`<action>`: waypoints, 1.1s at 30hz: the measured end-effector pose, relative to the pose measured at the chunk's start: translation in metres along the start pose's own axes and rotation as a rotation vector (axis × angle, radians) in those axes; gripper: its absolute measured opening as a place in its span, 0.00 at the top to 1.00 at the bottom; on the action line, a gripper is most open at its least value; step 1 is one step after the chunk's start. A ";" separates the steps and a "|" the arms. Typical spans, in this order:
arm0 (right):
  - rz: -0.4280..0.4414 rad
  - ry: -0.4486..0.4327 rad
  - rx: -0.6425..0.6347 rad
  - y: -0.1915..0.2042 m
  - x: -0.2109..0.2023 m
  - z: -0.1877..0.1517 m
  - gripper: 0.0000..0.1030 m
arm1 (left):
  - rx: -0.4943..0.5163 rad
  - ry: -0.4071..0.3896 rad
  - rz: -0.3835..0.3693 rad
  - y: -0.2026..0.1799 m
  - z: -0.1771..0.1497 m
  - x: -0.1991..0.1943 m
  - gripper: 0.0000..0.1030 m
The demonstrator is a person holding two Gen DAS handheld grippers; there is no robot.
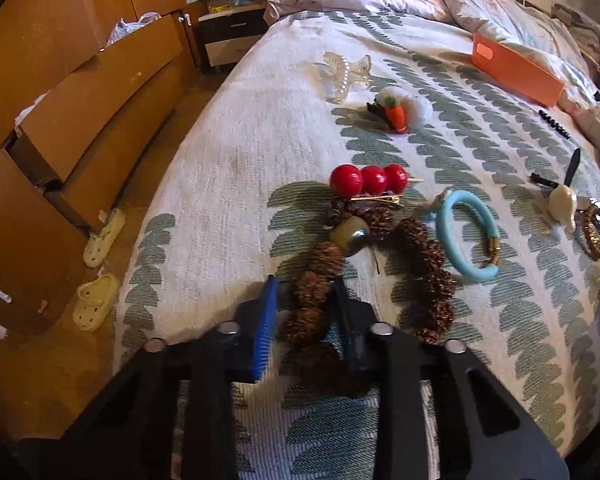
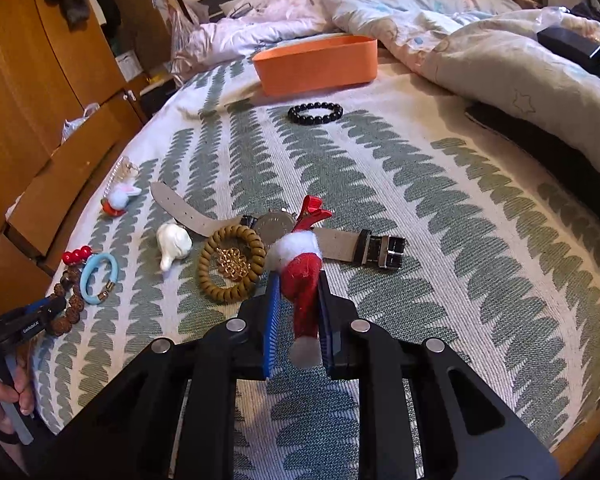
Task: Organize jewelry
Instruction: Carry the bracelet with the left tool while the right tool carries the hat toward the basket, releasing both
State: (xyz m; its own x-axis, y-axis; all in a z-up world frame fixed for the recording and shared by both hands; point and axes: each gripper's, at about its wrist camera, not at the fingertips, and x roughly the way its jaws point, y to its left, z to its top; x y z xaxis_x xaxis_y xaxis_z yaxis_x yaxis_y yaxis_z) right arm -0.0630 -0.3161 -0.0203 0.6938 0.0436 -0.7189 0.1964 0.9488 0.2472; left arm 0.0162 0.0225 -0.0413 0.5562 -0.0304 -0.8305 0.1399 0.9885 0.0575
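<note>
Bracelets point(image 2: 315, 113): three; grippers: two.

A red Santa-hat clip point(image 2: 300, 280) is clamped by the right gripper point(image 2: 298, 280); an orange bin point(image 2: 320, 66) is seen near the bed's point(image 2: 440, 208) far edge.

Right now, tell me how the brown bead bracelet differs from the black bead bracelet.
The brown bead bracelet has big, rough beads plus one pale smooth bead; the black bead bracelet has small, glossy, matching beads. The brown one sits between the fingers of the left gripper; the black one lies untouched. The brown one lies beside the blue bangle; the black one lies near the orange box. Both are bead loops lying on the bedspread.
</note>
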 end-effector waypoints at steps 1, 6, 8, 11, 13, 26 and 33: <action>0.006 -0.014 0.000 0.000 -0.003 0.000 0.82 | -0.003 -0.003 -0.001 0.000 0.000 0.000 0.79; 0.015 -0.047 0.003 0.000 -0.011 0.000 0.82 | -0.023 -0.010 -0.025 0.002 0.002 -0.004 0.79; 0.025 -0.058 0.008 -0.001 -0.014 0.001 0.82 | -0.021 -0.019 -0.032 0.002 0.003 -0.007 0.79; 0.036 -0.079 0.010 0.000 -0.019 0.002 0.82 | -0.018 -0.050 -0.046 0.000 0.004 -0.016 0.80; 0.045 -0.093 0.010 0.000 -0.023 0.003 0.82 | -0.022 -0.065 -0.065 0.000 0.004 -0.022 0.80; 0.075 -0.154 -0.005 0.014 -0.030 0.020 0.82 | -0.031 -0.224 -0.115 -0.005 0.031 -0.072 0.80; 0.082 -0.183 -0.015 0.019 -0.033 0.041 0.82 | -0.037 -0.284 -0.118 -0.003 0.058 -0.092 0.79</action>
State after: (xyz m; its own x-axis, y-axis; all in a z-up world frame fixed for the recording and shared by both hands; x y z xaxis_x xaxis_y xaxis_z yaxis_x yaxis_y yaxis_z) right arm -0.0540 -0.3126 0.0345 0.8218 0.0651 -0.5661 0.1245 0.9489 0.2898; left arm 0.0122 0.0134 0.0668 0.7453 -0.1801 -0.6419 0.1900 0.9803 -0.0544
